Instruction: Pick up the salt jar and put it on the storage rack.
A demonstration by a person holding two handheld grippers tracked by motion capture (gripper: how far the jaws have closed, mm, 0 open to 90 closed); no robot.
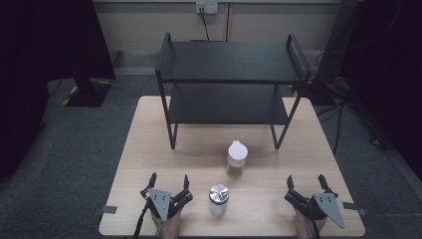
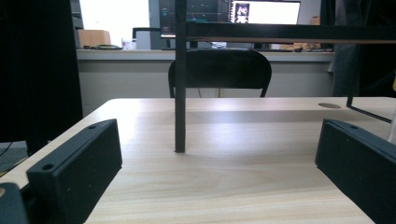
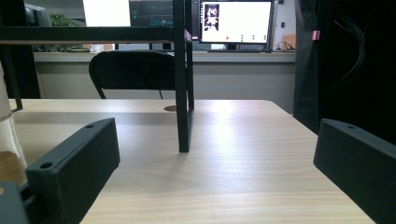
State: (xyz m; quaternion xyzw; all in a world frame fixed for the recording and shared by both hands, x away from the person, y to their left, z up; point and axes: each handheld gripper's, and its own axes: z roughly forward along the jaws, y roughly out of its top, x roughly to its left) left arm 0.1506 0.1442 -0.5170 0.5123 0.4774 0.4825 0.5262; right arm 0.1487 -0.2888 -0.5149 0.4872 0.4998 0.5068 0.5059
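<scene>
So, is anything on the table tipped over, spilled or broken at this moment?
Nothing stands out. The white-capped bottle and the silver-lidded jar stand upright on the table, nothing spilled. The black shelf rack stands level. Both grippers, left and right, are open.

A light wooden table (image 1: 149, 149) is set on grey carpet (image 1: 69, 149). A pale wall (image 1: 259, 25) with a socket (image 1: 206, 7) is seen behind it, flanked by dark curtains (image 1: 45, 40). A black chair (image 2: 219, 70) is placed at the far edge, before a counter (image 2: 121, 54) on which lit monitors (image 3: 236, 21) are arranged.
</scene>
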